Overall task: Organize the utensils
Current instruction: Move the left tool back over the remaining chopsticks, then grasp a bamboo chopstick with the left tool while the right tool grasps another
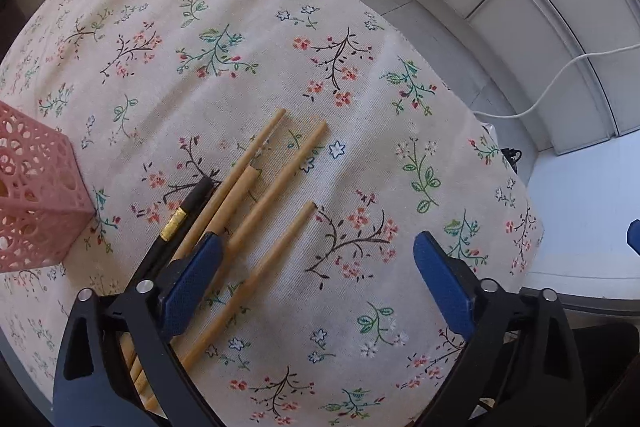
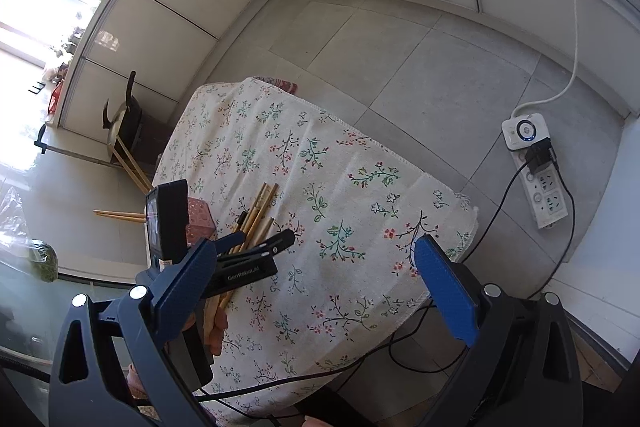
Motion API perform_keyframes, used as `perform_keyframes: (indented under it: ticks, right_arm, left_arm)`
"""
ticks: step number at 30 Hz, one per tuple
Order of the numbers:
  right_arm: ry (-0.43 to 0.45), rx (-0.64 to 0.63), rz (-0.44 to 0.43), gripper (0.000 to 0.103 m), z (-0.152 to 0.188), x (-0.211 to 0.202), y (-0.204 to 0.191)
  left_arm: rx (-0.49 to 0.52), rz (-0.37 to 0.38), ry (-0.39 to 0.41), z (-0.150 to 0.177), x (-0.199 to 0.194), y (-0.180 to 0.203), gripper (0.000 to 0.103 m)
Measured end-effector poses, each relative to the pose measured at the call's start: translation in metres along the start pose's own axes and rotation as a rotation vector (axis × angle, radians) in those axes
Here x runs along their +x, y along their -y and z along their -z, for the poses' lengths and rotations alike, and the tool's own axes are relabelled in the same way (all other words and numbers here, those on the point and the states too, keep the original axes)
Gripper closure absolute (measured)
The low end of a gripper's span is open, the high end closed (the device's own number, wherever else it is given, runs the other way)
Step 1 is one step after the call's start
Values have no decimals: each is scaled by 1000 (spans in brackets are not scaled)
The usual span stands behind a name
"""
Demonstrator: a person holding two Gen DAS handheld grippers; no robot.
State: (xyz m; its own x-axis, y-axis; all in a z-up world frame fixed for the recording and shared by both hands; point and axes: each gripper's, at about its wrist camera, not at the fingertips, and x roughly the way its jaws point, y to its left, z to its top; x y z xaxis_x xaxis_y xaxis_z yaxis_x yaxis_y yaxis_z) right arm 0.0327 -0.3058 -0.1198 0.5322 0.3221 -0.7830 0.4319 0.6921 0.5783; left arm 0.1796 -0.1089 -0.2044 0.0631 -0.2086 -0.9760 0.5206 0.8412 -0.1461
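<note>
Several bamboo chopsticks (image 1: 256, 183) and one black chopstick with a gold band (image 1: 182, 213) lie side by side on the floral tablecloth (image 1: 280, 39). A pink perforated holder (image 1: 32, 203) stands at the left edge. My left gripper (image 1: 316, 251) is open just above the chopsticks, its left finger over their near ends. In the right wrist view my right gripper (image 2: 316, 267) is open and empty, high above the table. The left gripper (image 2: 260, 247), the chopsticks (image 2: 260, 211) and the pink holder (image 2: 198, 217) show below it.
The small table has edges close on all sides over a grey tiled floor (image 2: 400, 59). A white power strip (image 2: 532, 155) with cables lies on the floor at right. A wooden stool (image 2: 124, 131) stands behind the table at left.
</note>
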Motion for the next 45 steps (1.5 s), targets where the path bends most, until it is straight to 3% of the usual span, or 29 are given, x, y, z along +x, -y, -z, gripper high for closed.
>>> perform_keyframes:
  ticks: [1,3,4,5,8,10,18,21,22,23,29,33,36,41,45]
  right_arm:
    - [-2,4,1,7,0,0,1]
    - [-2,11,-2,7,0,1,1]
    - [-2,11,-4,7,-1,1,2]
    - [-1,11,-5,7,-1,1,1]
    - [-10,7,-11,7,0,4,-2]
    - [-20,6,-13,7,1,5,-2]
    - [-41,48,-17,7,0,7,7]
    - [-52,44,-11,7,0,10,7]
    - [-52,42,-6,7,0,11,5]
    - [-50,41,-1,7,0,12,4]
    - [-41,72,31,7,-1,27,5]
    - [-133,101,58,10,-1,76,-7]
    - [-218,83,75,24,1,114,-26]
    - [-239,45,162,36,4,148,-59]
    - [-248,99,204,44,2,176,-67]
  left_arm:
    - [4,-4,-16,-2,4,1,32]
    - [29,-42,-7,-2,2,4,47]
    - [46,-49,-1,-2,-1,6,65]
    - [55,-48,3,-1,-4,9,72]
    - [82,-79,32,2,-13,15,73]
    - [102,-51,29,5,-15,22,72]
    - [164,-36,-50,15,-3,36,72]
    - [204,-75,-61,20,5,42,71]
    - [204,-93,-54,21,6,43,76]
    - [201,-112,-43,21,8,45,83]
    - [184,-185,53,40,3,43,99]
    - [158,-213,93,60,-20,29,99]
    - [138,-200,150,77,-56,22,99]
    - [72,-183,281,109,-111,7,99]
    - [43,-178,374,129,-149,-8,99]
